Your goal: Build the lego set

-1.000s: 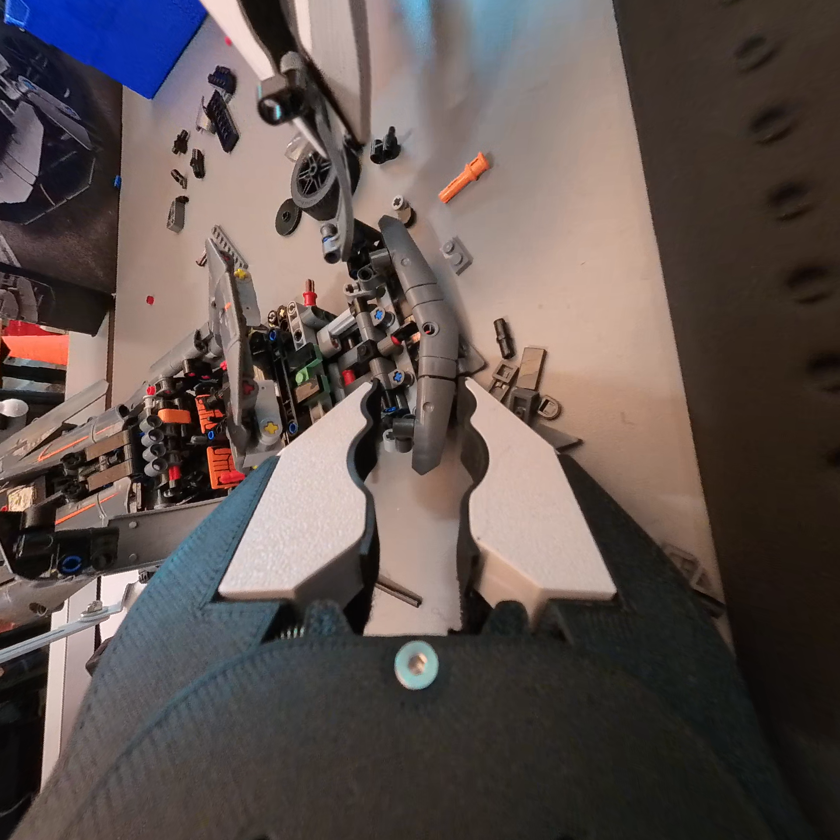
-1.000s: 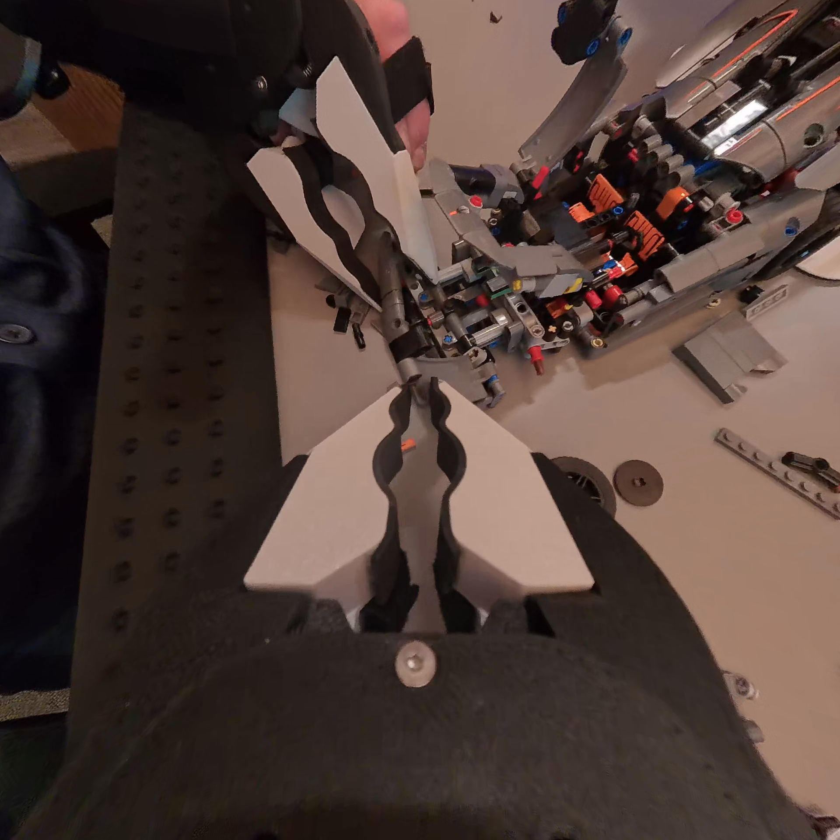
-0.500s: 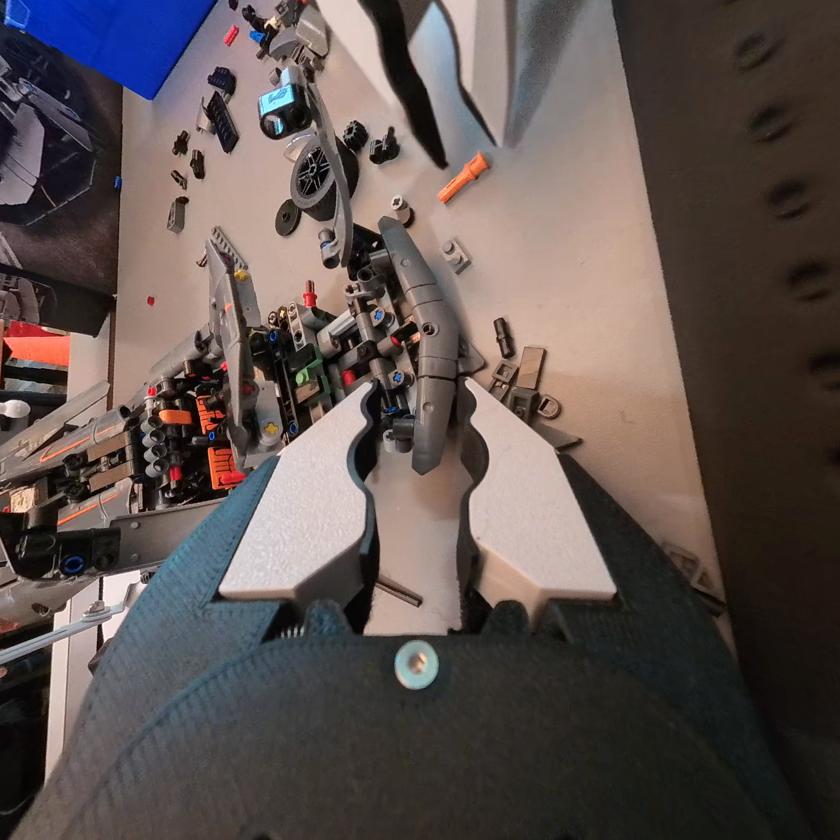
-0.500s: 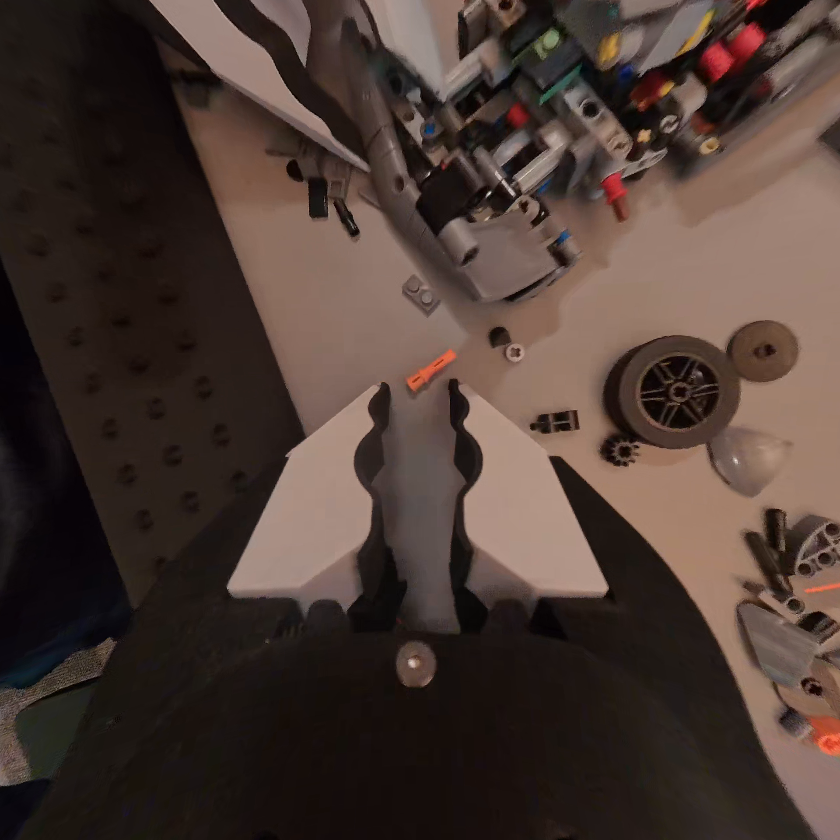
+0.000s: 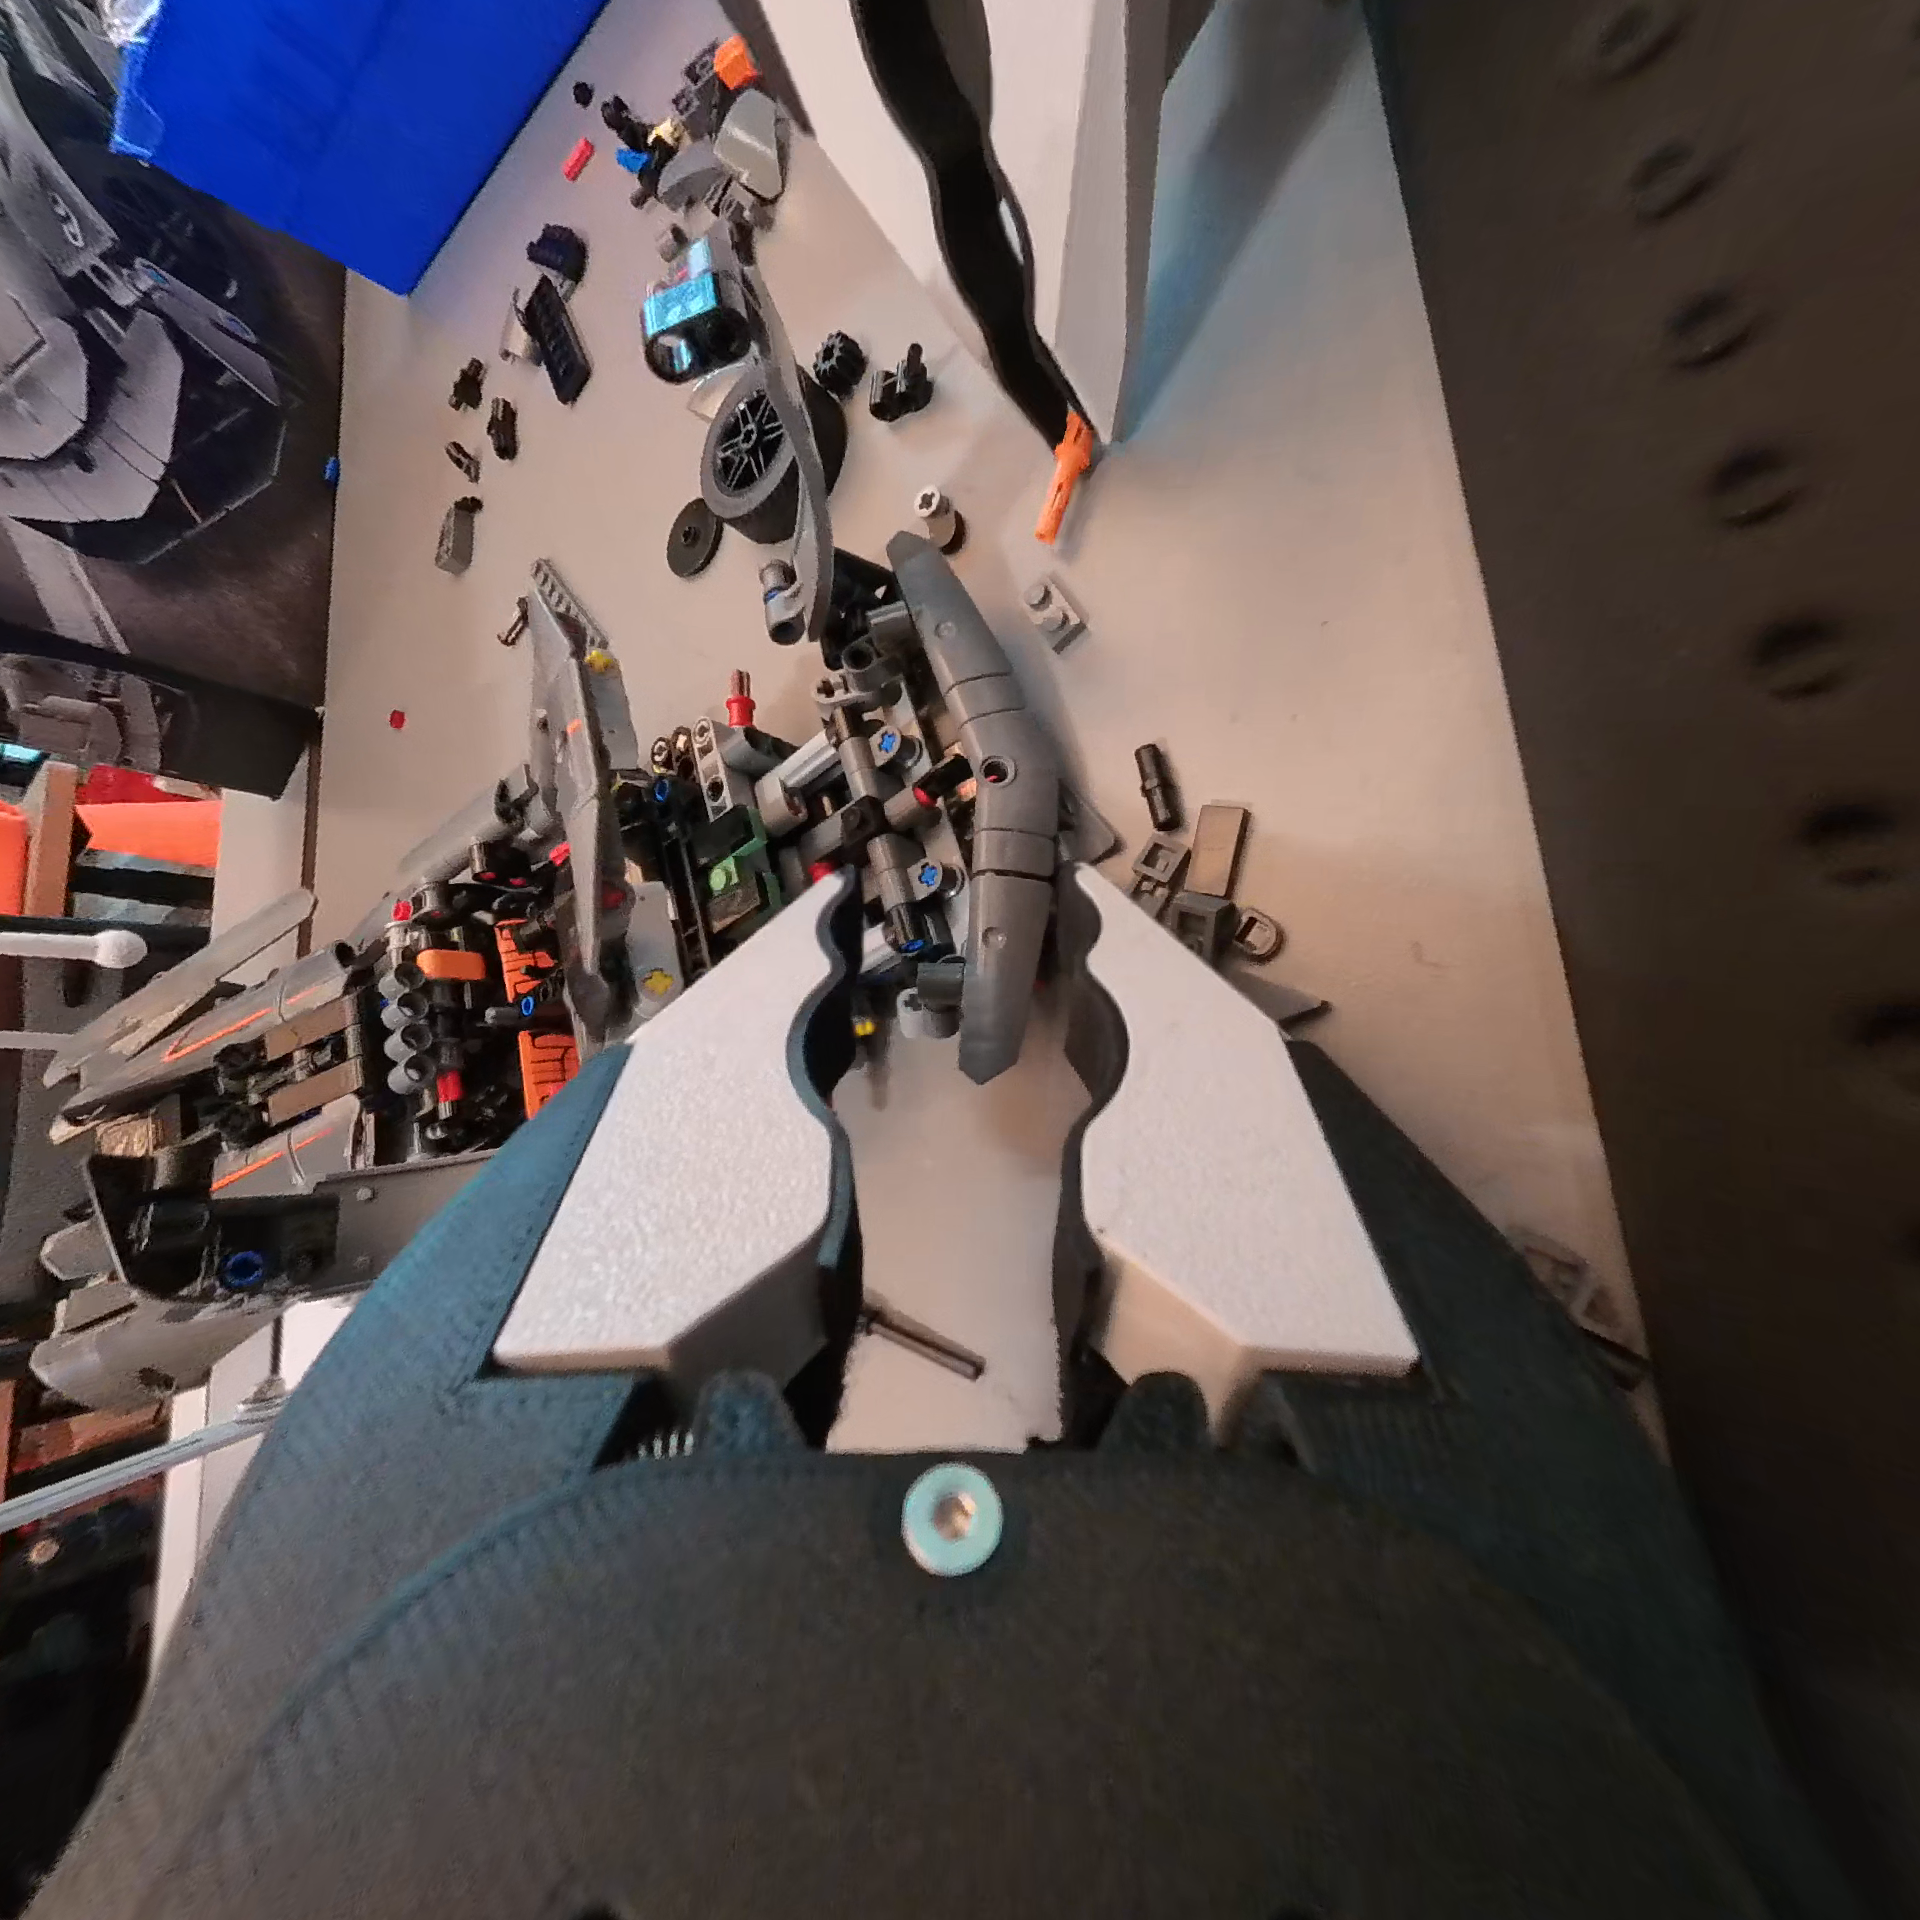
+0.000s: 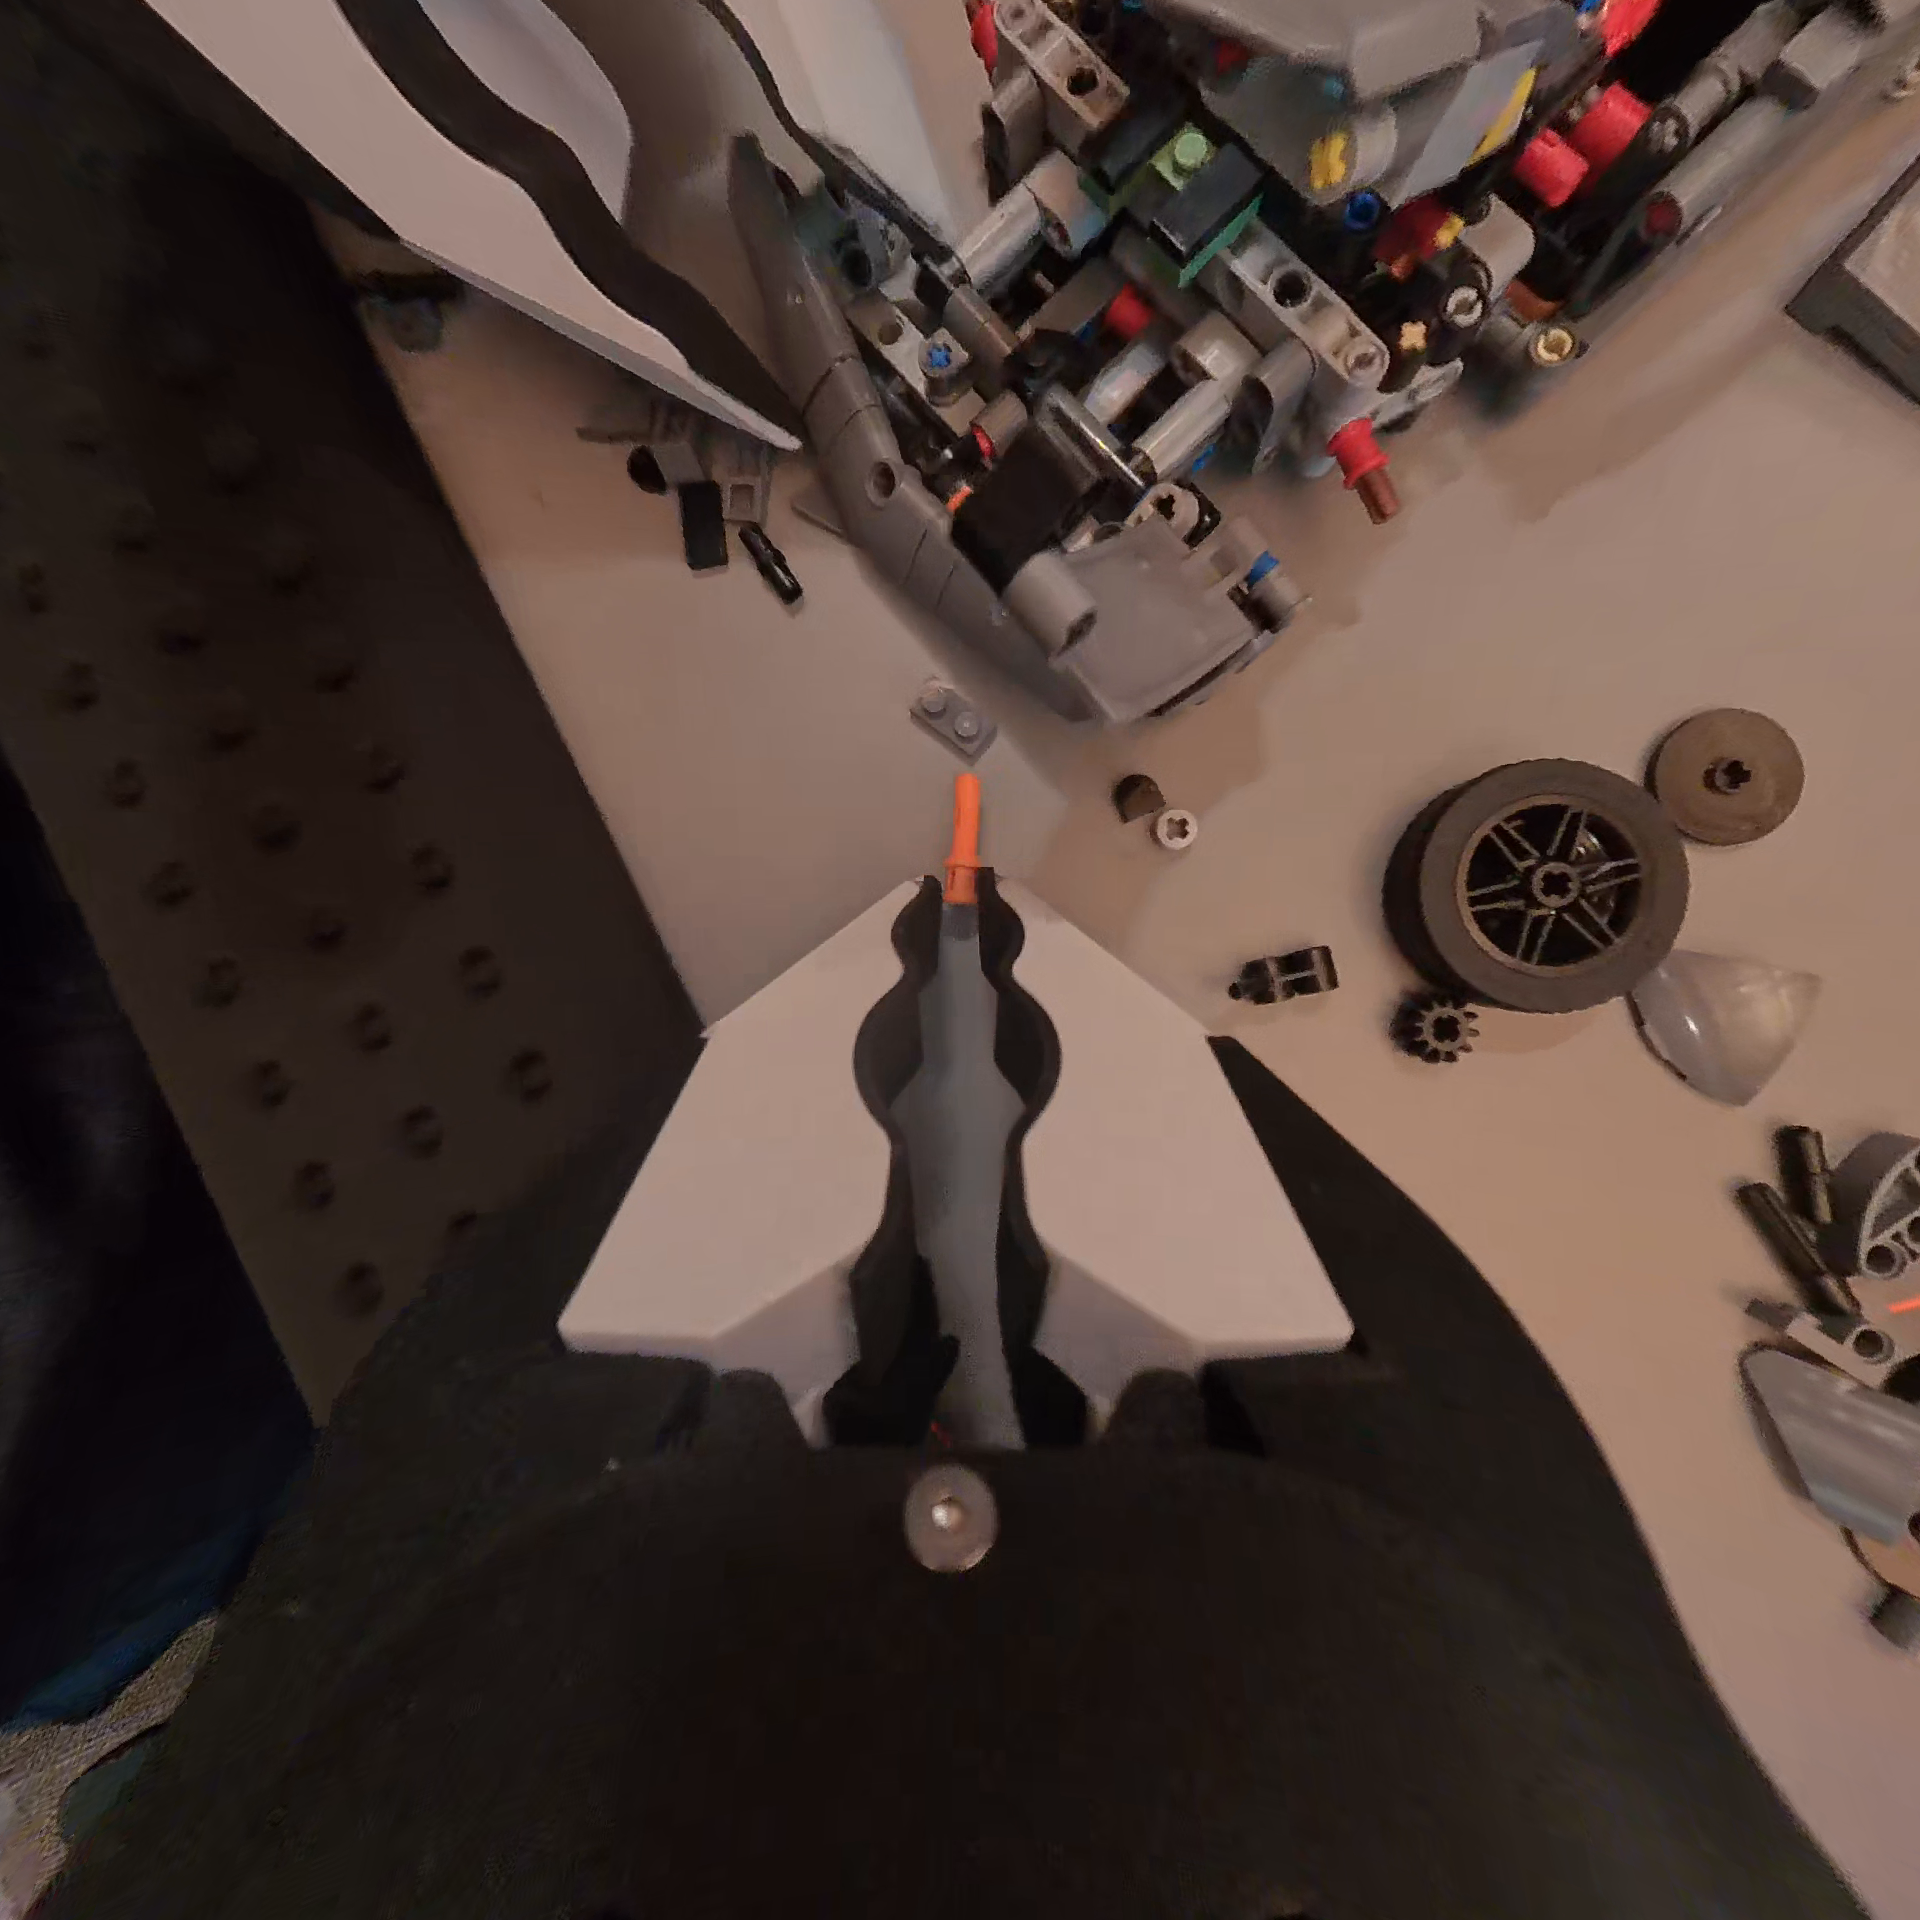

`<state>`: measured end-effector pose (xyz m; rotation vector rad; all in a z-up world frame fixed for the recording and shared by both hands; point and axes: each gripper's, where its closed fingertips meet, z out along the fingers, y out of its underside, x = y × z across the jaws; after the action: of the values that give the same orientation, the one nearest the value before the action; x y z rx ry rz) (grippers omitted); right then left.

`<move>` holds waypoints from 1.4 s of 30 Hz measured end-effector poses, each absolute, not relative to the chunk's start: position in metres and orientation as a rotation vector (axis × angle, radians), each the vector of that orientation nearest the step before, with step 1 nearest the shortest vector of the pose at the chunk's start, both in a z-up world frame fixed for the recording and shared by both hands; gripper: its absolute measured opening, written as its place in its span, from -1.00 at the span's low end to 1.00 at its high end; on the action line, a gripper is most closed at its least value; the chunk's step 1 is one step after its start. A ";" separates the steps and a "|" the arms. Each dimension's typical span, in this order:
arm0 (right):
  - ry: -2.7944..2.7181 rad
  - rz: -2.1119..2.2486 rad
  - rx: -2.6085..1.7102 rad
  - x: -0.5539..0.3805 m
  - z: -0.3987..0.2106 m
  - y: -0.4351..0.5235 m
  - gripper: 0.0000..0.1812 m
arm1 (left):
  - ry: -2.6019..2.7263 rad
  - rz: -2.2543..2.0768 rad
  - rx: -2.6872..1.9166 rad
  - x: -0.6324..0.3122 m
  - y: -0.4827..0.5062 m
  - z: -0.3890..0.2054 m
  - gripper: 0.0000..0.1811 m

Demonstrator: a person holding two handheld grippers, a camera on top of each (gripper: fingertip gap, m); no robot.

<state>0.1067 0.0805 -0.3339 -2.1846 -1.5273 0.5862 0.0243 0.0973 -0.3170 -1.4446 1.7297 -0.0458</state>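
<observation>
The grey, black and orange lego model (image 5: 582, 966) lies on the pale table (image 5: 1299, 665). My left gripper (image 5: 961, 883) is shut on the model's near end, its jaws around a curved grey panel (image 5: 1003, 831) and the pins beside it. The right wrist view shows that panel (image 6: 831, 416) coming out between the left gripper's fingers (image 6: 582, 281). My right gripper (image 6: 961, 883) is shut on a small orange pin (image 6: 964, 826), which sticks out past its tips just above the table. In the left wrist view the right gripper (image 5: 1081, 436) holds the pin (image 5: 1065, 483) beyond the model.
Loose parts lie around: a spoked wheel (image 6: 1548, 894), a black disc (image 6: 1725, 774), a small black gear (image 6: 1434, 1029), a clear dome (image 6: 1714, 1029), a grey two-stud plate (image 6: 953, 717). A dark studded board (image 6: 260, 727) borders the table. A blue bin (image 5: 343, 125) stands far off. There is about 9 cm between the tips of the two grippers. Measured from the fingertips, the small black gear (image 6: 1434, 1029) is 8 cm or so from the right gripper and 15 cm from the left. The left camera catches it too, in the left wrist view (image 5: 831, 351).
My right gripper left the model's tip, moved over to the orange pin on the table and shut on it. My left gripper has kept its hold on the model.
</observation>
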 end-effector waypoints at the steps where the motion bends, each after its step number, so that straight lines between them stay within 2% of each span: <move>1: -1.523 0.614 -2.167 0.104 -0.330 0.078 -0.95 | 1.734 -0.045 -1.440 0.024 0.097 -0.317 -0.63; 7: -1.453 0.839 -2.067 0.085 -0.293 0.060 -0.95 | 1.703 -0.112 -1.306 0.037 0.081 -0.293 -0.70; 12: -1.447 0.959 -2.032 0.066 -0.278 0.050 -0.95 | 1.700 -0.057 -1.133 0.052 0.062 -0.274 -0.67; 19: -1.421 1.036 -1.999 0.049 -0.266 0.044 -0.95 | 1.715 0.102 -1.032 0.054 0.060 -0.273 -0.99; 24: -1.357 0.957 -1.984 0.042 -0.259 0.053 -0.95 | 1.682 0.082 -1.075 0.048 0.070 -0.270 -0.99; 28: -1.277 0.838 -2.018 0.037 -0.258 0.066 -0.96 | 1.654 0.117 -1.160 0.033 0.089 -0.273 -0.81; 36: -1.184 0.535 -2.091 0.038 -0.280 0.097 -0.96 | 1.603 0.059 -1.423 -0.003 0.122 -0.292 -0.78; 42: -1.125 0.452 -2.101 0.038 -0.286 0.109 -0.96 | 1.562 0.093 -1.395 -0.007 0.128 -0.285 -0.71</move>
<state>0.0378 0.1091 -0.2860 -2.1011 -1.1247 0.4516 -0.0066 0.1280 -0.2852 -1.3952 1.5617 0.0926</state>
